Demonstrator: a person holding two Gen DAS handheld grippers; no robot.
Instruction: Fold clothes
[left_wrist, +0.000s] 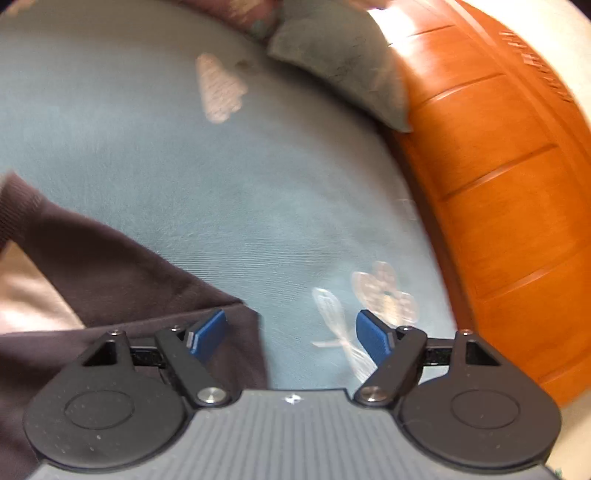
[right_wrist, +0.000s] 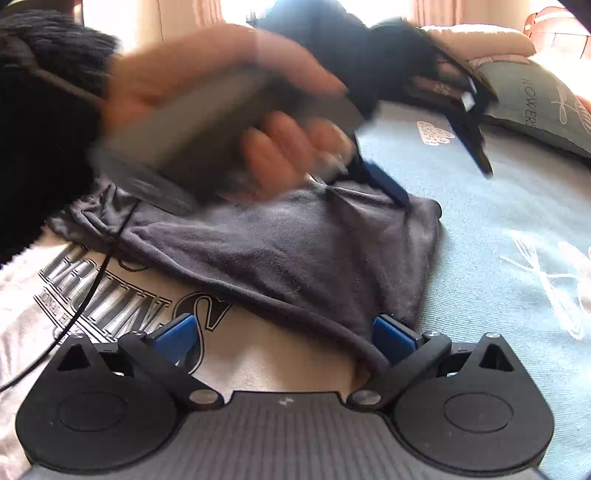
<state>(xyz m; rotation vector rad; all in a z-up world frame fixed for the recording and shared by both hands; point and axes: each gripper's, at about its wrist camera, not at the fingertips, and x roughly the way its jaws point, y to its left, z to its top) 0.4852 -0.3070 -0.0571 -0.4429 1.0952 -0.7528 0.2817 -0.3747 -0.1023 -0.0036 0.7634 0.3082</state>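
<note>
Both the left gripper and right gripper point downward, jaws spread wide, nothing pinched

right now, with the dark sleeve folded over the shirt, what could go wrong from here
1. The dark sleeve lies loosely bunched on the white printed shirt; with both sets of jaws open, nothing pins it, so the fold may slip.
2. A thin black cable trails across the print and could snag the fabric.
3. The left gripper straddles the sleeve's edge, so closing there might catch only that edge or the blue bedsheet.
</note>
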